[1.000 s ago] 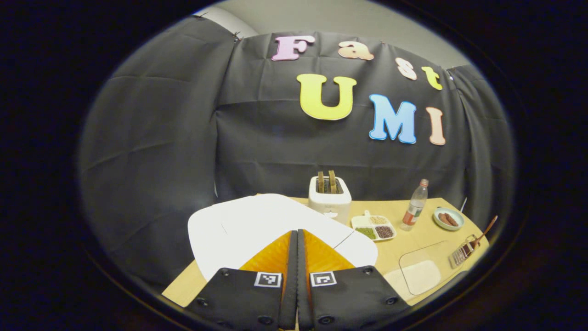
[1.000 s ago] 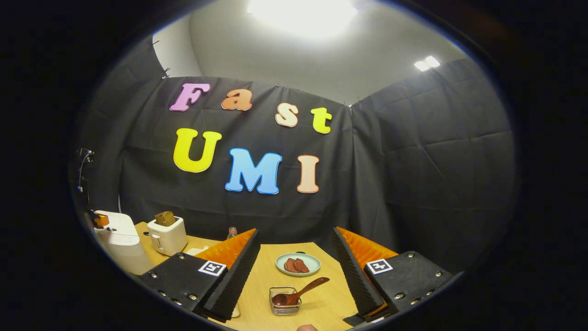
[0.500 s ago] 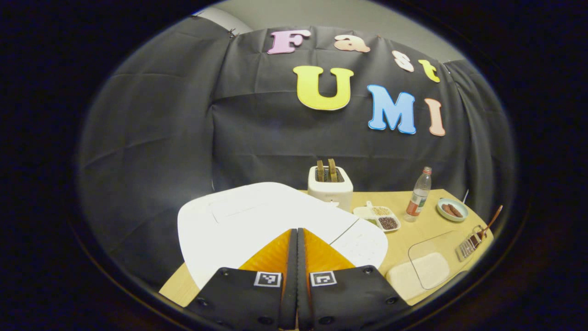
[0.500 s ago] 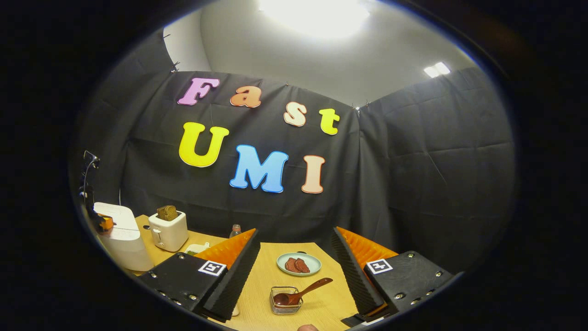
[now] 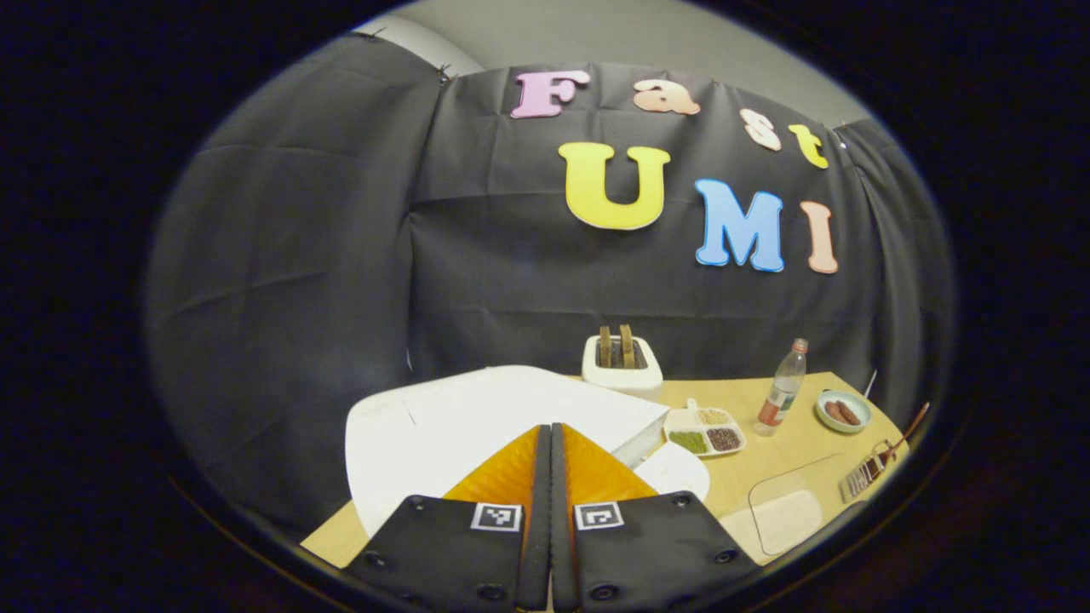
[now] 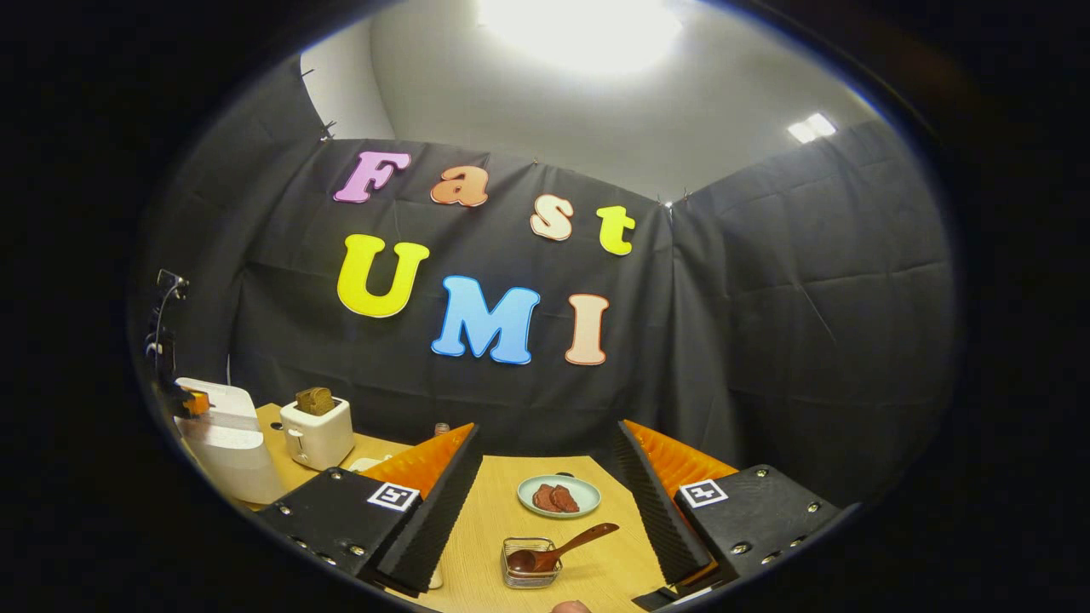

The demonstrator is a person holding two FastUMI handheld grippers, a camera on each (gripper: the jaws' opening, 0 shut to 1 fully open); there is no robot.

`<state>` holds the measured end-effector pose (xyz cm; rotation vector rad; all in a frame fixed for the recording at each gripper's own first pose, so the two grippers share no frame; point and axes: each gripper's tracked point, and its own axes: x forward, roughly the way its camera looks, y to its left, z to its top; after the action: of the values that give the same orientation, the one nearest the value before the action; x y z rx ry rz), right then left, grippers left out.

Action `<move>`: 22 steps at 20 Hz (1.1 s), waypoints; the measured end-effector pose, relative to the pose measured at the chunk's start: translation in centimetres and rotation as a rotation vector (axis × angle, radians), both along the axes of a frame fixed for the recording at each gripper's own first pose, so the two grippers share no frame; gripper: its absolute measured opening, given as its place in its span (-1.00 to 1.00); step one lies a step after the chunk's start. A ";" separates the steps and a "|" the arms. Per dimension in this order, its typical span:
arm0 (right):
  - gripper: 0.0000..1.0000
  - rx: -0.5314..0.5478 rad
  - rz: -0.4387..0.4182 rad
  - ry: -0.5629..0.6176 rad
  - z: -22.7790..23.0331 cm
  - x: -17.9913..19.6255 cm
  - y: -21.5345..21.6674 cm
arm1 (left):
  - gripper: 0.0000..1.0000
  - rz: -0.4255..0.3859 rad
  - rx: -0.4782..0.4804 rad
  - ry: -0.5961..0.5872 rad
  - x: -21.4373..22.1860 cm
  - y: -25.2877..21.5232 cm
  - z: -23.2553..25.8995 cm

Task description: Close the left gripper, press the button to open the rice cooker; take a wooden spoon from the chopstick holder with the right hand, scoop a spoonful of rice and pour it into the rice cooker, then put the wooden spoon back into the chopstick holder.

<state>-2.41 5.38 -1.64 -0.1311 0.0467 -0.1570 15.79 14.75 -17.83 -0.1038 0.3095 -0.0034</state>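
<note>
In the left gripper view we find the left gripper [image 5: 551, 443] with its two fingers pressed together, nothing between them, tips over the white rice cooker [image 5: 477, 417]. The cooker's lid is smooth and flat; a gap shows along its right edge above the rounded body, so it appears slightly lifted. Beyond it stand a white toaster [image 5: 622, 366] with two slices upright in its slots, a divided tray of grains [image 5: 704, 430], a clear bottle [image 5: 782, 388], and a shallow transparent container of rice [image 5: 788, 515] on the pale wooden table [image 5: 766, 455].

In the right gripper view we find the right gripper [image 6: 549, 485] with its ribbed fingers spread wide apart, holding nothing. Between them, on the table, sits the wire chopstick holder [image 6: 530, 562], a low square basket. The wooden spoon [image 6: 558, 551] lies in it, bowl down inside the basket, handle slanting up and to the right, away from the camera. Behind it rests a round plate [image 6: 559, 495] with dark reddish pieces

This view also shows the rice cooker from the side at far left, and the ceiling light overhead
</note>
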 end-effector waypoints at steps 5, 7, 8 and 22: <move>0.91 0.004 0.021 -0.020 0.6 0.7 -1.7 | -0.82 0.067 0.069 -0.139 -0.2 1.5 7.0; 0.91 0.012 0.025 -0.028 0.8 0.8 -2.8 | -0.82 0.089 0.081 -0.191 -1.1 1.2 9.9; 0.91 0.021 0.026 -0.031 0.9 1.1 -3.3 | -0.82 0.097 0.084 -0.219 -1.7 0.8 11.2; 0.91 0.099 0.064 0.015 -3.6 5.4 -8.8 | 0.75 0.069 0.066 -0.372 -9.7 -8.2 19.1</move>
<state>3.01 -3.40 -5.22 -0.0353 0.0646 -0.0898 6.05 6.53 1.30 -0.0468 -0.0657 0.0554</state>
